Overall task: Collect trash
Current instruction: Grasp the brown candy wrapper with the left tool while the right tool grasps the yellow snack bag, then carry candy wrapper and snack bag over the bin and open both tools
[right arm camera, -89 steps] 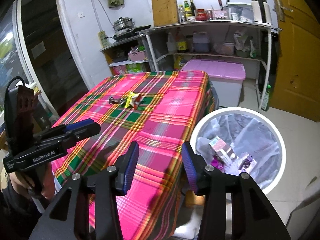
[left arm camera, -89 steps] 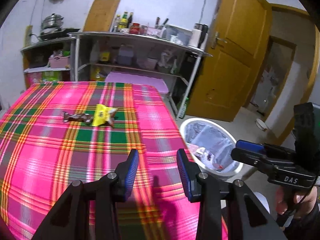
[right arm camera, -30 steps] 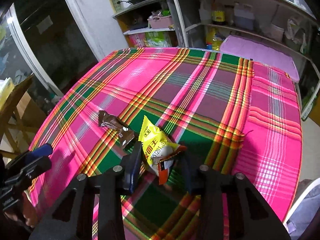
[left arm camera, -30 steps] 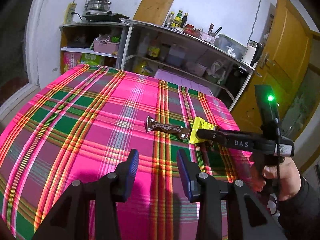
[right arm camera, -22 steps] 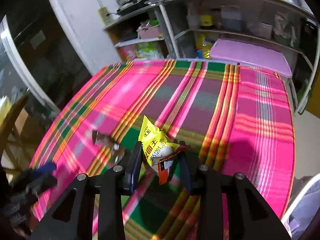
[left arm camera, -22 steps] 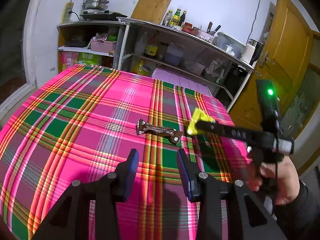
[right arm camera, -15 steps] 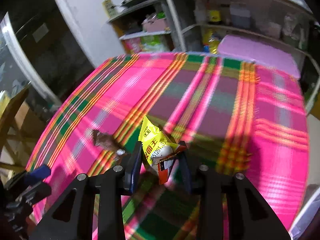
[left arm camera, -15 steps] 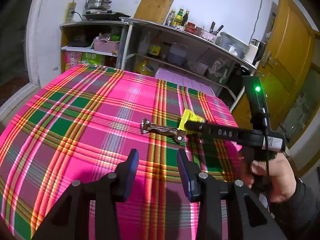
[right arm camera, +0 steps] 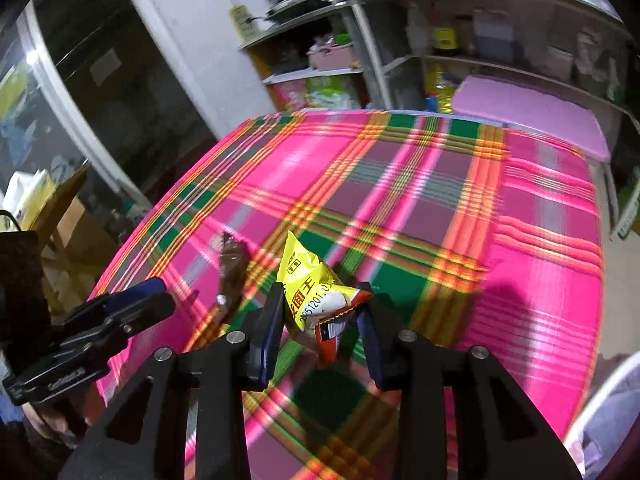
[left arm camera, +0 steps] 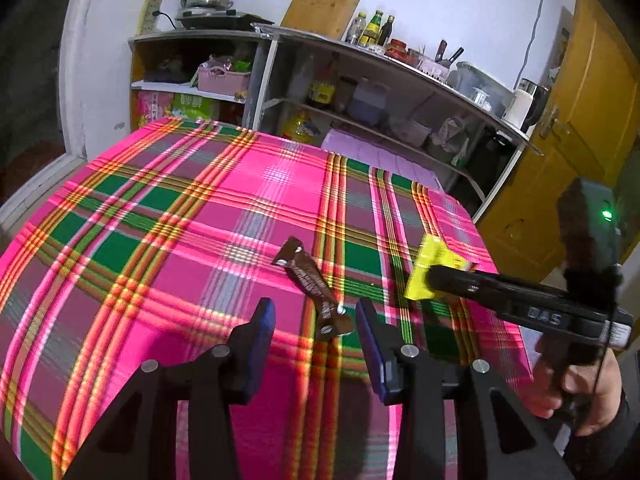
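While the right gripper [right arm camera: 320, 324] has its blue pads clamped on a yellow snack packet [right arm camera: 310, 286], lifted clear of the plaid tablecloth [right arm camera: 400, 168] at the centre bottom of the right wrist view, the other piece of trash is still lying flat. That's the brown wrapper [left arm camera: 314, 286], sitting on the cloth a bit below the middle of the left wrist frame, slanted from upper left to lower right.

The left gripper [left arm camera: 316, 334] is right over it with its jaws apart. They've just been opening a touch wider, and the near end of the wrapper shows in the gap between the pads, but neither pad touches it. So nothing is held on that side yet.

In the left wrist view the yellow packet also pokes out at centre right, pinched at the tip of the right gripper, with the person's hand [left arm camera: 576, 396] wrapped round the handle at the lower right edge. A green light glows on top of that gripper.

In the right wrist view the brown wrapper sits just left of the yellow packet, a bit blurred, and the left gripper comes in from the lower left. A white bin rim [right arm camera: 600, 404] peeks in at the bottom right corner.

Background is shelving [left arm camera: 360, 80] along the top with bottles and tubs, and a yellow door [left arm camera: 580, 140] at the upper right.
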`<control>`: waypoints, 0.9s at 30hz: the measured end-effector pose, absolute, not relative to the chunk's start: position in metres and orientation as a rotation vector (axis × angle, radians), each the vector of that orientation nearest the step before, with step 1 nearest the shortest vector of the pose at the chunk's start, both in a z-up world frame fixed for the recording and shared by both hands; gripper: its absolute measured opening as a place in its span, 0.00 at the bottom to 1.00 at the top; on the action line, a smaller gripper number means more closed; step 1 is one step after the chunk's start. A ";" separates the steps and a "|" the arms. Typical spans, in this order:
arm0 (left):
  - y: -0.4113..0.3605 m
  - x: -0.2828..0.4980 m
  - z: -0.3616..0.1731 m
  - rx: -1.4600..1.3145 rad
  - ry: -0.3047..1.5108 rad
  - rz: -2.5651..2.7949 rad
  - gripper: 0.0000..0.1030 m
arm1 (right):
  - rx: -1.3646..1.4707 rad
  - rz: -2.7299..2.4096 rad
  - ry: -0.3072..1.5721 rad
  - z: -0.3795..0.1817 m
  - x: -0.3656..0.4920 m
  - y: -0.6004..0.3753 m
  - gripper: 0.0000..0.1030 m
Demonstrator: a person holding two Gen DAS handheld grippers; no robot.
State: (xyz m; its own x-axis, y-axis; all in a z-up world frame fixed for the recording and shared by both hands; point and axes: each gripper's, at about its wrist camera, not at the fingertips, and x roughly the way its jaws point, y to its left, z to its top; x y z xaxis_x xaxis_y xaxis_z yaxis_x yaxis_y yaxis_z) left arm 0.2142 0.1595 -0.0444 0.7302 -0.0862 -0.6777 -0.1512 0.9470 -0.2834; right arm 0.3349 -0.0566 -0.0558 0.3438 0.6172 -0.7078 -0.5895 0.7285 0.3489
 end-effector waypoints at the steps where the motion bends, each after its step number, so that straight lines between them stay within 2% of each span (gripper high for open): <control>1: 0.157 0.220 -0.046 -0.327 0.762 0.041 0.40 | 0.038 0.778 0.934 -0.055 0.334 -0.061 0.35; 8: 0.148 0.261 -0.065 -0.306 0.840 0.104 0.40 | 0.060 0.772 0.921 -0.049 0.325 -0.083 0.35; 12: 0.143 0.266 -0.074 -0.266 0.860 0.145 0.18 | 0.058 0.770 0.911 -0.047 0.320 -0.090 0.35; 13: 0.142 0.264 -0.074 -0.265 0.864 0.138 0.16 | 0.063 0.768 0.909 -0.046 0.319 -0.093 0.35; 27: 0.089 0.195 -0.027 -0.207 0.737 -0.044 0.16 | 0.083 0.683 0.804 -0.017 0.265 -0.141 0.35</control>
State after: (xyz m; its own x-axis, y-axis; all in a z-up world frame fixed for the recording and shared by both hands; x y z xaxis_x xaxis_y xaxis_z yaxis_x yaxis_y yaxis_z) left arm 0.1946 0.0890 -0.0272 0.7403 -0.1127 -0.6628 -0.0325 0.9787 -0.2026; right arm 0.2653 -0.1411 -0.0168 0.4936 0.5930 -0.6362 -0.5321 0.7845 0.3184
